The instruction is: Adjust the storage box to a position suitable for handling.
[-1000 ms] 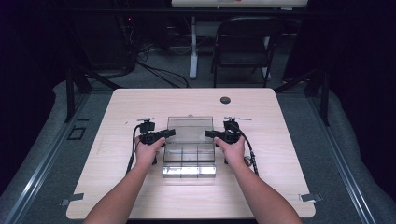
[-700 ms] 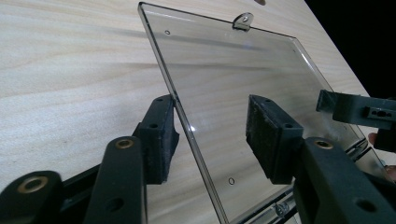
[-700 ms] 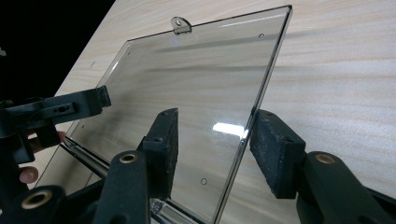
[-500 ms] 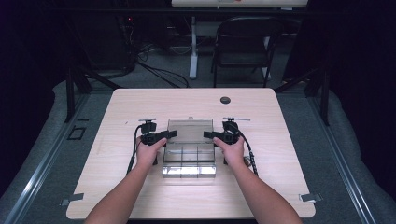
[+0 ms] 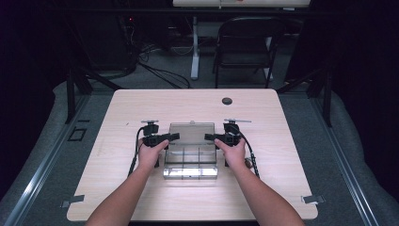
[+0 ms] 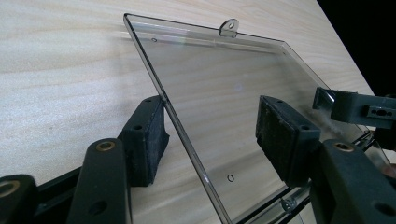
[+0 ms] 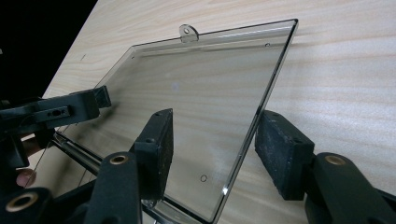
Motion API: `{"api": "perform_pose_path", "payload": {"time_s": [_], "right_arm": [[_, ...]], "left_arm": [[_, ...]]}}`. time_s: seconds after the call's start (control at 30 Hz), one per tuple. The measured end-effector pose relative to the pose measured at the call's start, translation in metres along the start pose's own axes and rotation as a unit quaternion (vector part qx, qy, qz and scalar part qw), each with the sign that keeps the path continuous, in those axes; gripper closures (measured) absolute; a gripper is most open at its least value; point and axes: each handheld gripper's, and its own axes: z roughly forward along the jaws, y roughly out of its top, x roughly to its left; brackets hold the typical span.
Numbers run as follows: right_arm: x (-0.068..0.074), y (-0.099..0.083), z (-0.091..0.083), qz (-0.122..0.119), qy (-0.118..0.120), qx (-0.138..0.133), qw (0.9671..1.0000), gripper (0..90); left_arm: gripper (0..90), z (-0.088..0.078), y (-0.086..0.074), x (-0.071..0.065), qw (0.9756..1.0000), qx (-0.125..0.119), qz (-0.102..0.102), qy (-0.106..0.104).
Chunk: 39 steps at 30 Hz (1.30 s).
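Observation:
A clear plastic compartment box (image 5: 190, 162) sits mid-table with its clear lid (image 5: 191, 133) swung open toward the far side. My left gripper (image 5: 175, 137) is at the lid's left edge and my right gripper (image 5: 208, 137) at its right edge. In the left gripper view the lid (image 6: 224, 88) has its edge between the wide-apart jaws of the left gripper (image 6: 215, 133), close by one pad (image 6: 149, 137). In the right gripper view the lid (image 7: 201, 88) has its edge between the spread jaws of the right gripper (image 7: 219, 147). Both sets of jaws have just been opening and no longer clamp the lid.
A small black round object (image 5: 227, 100) lies near the far edge of the wooden table (image 5: 282, 188). A dark chair (image 5: 244, 42) and cables stand on the floor beyond. Bare wood surrounds the box on all sides.
Both hands keep their places at the lid's two sides, and the lid lies as before.

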Motion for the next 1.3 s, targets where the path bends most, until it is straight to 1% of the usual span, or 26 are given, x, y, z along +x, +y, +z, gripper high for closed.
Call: {"api": "perform_pose_path", "payload": {"time_s": [0.2,0.33,0.4,0.47,0.5,0.63,0.7,0.73,0.77,0.8,0.87,0.9,0.97,1.1,1.23,1.3], "right_arm": [[0.000,-0.001,0.000,0.002,-0.001,0.001,1.0000,47.0],[-0.001,-0.001,0.001,0.007,0.000,0.004,1.0000,46.7],[-0.001,-0.002,0.001,0.013,-0.001,0.000,0.9999,46.6],[-0.001,-0.003,0.001,0.017,-0.001,0.002,0.9999,46.7],[-0.001,-0.003,0.001,0.019,-0.001,-0.001,0.9998,46.7],[-0.001,-0.003,0.001,0.019,-0.002,0.000,0.9998,46.7],[0.000,-0.003,-0.001,0.014,-0.004,0.001,0.9999,46.8],[0.000,-0.004,-0.002,0.012,-0.009,-0.002,0.9999,47.7],[0.000,-0.003,-0.003,0.004,-0.016,-0.002,0.9999,49.3],[0.001,-0.004,-0.004,0.001,-0.017,-0.009,0.9998,49.3],[0.001,-0.003,-0.007,-0.007,-0.020,-0.006,0.9997,49.4],[0.002,-0.003,-0.009,-0.010,-0.022,-0.010,0.9997,49.4],[0.003,-0.002,-0.011,-0.011,-0.023,-0.015,0.9996,49.6],[0.006,-0.001,-0.018,-0.021,-0.021,-0.019,0.9994,49.9],[0.010,-0.001,-0.027,-0.040,-0.020,-0.020,0.9988,51.3],[0.012,-0.002,-0.032,-0.052,-0.021,-0.019,0.9983,53.7]], "left_arm": [[42.8,0.000,0.000,0.000,1.0000,0.003,-0.007,0.001],[42.2,0.001,-0.001,0.002,0.9999,0.007,-0.014,-0.002],[41.7,0.002,-0.001,0.002,0.9998,0.008,-0.017,-0.003],[41.3,0.002,-0.001,0.002,0.9999,0.007,-0.015,-0.002],[41.0,0.003,-0.001,0.002,0.9998,0.006,-0.016,-0.003],[40.9,0.003,-0.001,0.001,0.9998,0.007,-0.017,-0.003],[40.9,0.001,-0.001,0.001,0.9998,0.011,-0.017,-0.003],[40.9,0.000,-0.001,0.002,0.9999,0.009,-0.014,-0.001],[41.0,-0.001,-0.001,0.002,0.9999,0.009,-0.013,0.002],[41.4,-0.002,0.000,0.002,0.9999,0.006,-0.011,0.004],[41.7,-0.005,0.001,0.003,0.9999,0.002,-0.013,0.003],[41.7,-0.006,0.002,0.002,0.9999,0.001,-0.012,0.004],[41.7,-0.009,0.003,0.002,0.9999,-0.002,-0.010,0.004],[41.7,-0.015,0.003,0.000,0.9999,-0.008,-0.004,0.004],[41.9,-0.022,0.002,-0.004,0.9999,-0.013,-0.001,0.000],[42.2,-0.025,0.002,-0.006,0.9999,-0.012,0.006,-0.001]]}}
